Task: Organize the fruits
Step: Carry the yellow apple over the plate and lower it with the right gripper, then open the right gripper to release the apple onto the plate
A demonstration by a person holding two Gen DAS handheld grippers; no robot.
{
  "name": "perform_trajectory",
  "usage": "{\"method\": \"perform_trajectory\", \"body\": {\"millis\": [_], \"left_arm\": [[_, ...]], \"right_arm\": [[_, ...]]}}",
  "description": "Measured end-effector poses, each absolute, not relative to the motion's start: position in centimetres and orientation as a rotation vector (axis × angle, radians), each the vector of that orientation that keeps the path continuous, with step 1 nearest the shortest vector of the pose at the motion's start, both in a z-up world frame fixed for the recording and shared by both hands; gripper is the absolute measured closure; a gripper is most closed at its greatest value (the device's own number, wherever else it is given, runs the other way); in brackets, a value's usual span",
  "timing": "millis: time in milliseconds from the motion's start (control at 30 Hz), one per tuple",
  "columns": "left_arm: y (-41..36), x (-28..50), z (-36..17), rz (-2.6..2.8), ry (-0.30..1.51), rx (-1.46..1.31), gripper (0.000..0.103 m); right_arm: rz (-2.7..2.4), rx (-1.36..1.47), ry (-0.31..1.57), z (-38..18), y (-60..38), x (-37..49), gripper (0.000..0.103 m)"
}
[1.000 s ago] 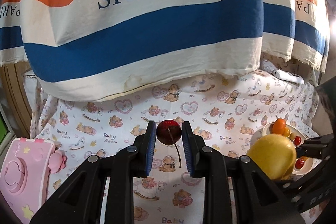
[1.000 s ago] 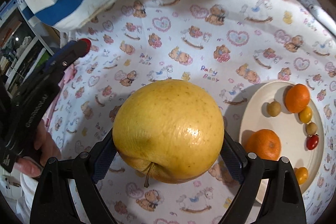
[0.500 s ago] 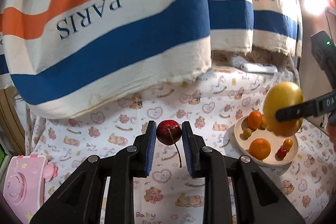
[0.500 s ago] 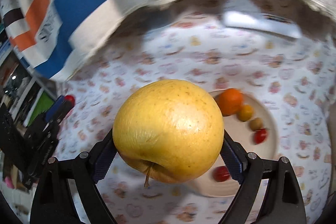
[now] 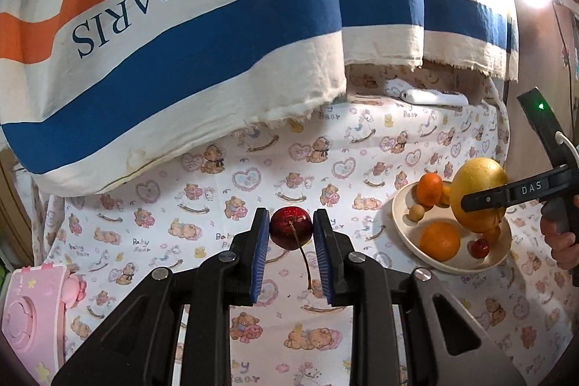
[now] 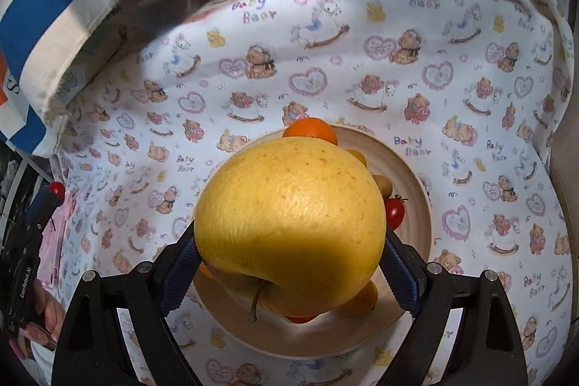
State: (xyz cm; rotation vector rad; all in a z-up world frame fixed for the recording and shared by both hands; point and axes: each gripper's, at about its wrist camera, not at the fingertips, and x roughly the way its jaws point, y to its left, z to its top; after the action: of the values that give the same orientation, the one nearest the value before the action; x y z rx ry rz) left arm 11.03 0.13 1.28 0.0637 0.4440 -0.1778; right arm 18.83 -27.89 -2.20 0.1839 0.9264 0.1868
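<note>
Left wrist view: left gripper clamps a dark red cherry above the bear-print cloth. Right gripper clamps a yellow pear over the fruit plate.

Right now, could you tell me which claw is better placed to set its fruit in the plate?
Right. Its claw holds the yellow apple directly above the plate; the left claw, gripping the cherry, is off to the side.

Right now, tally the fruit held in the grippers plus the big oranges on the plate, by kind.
cherry, in the left gripper: 1
large yellow fruit, in the right gripper: 1
oranges, on the plate: 2
Total: 4
</note>
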Motion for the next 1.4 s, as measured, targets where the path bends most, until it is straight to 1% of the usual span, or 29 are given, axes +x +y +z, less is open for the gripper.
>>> {"method": "perform_trajectory", "body": {"millis": [367, 467, 900, 1167, 1400], "left_arm": [[-2.3, 10.4, 0.9, -0.189, 0.439, 0.145, 0.079], [-2.3, 10.5, 0.8, -0.198, 0.449, 0.138, 0.079], [-4.3, 9.8, 0.1, -0.238, 0.452, 0.191, 0.079], [-5.4, 10.7, -0.1, -0.294, 0.49, 0.176, 0.079], [-6.3, 11.3, -0.4, -0.299, 0.516, 0.172, 0.079]], "right_arm": [[0.198, 0.179, 0.931, -3.5, -28.2, 19.0, 0.012], [0.204, 0.191, 0.958, -4.2, -28.0, 19.6, 0.011], [0.199, 0.21, 0.894, -4.3, -28.1, 19.5, 0.011], [0.185, 0.178, 0.914, -4.2, -27.7, 19.6, 0.011], [0.145, 0.142, 0.875, -4.2, -27.2, 19.3, 0.011]]}}
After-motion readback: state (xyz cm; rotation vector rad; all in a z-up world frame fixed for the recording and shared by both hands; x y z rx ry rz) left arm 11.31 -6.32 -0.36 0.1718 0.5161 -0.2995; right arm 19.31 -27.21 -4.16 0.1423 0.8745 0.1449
